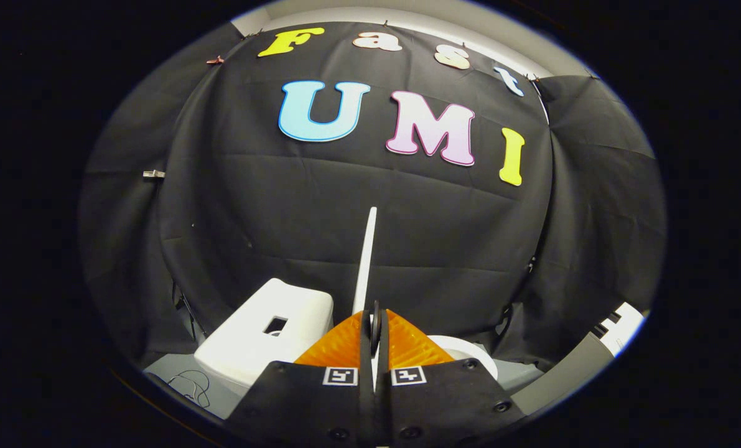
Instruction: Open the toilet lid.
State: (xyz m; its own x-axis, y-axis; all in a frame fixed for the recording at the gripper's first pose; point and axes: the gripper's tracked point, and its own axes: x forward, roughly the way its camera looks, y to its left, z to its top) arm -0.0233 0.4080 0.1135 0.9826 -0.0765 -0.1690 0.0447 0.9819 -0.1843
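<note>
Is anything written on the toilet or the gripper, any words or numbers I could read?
Toilet lid, standing upright with its edge pinched between the shut gripper fingers: no writing.
Toilet tank: no writing.
Two square black-and-white markers on the gripper: just patterns, not letters or numbers.

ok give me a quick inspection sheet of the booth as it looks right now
surface: grey floor under the toilet
job's things: white toilet lid raised edge-on, near upright; white cistern left of it; bowl rim to the right
clutter: nothing seen
grippers: gripper with orange fingers closed on the lid's lower edge
cables: thin wire looped on the floor by the cistern
surroundings: black cloth wall; white-grey unit far right
</note>
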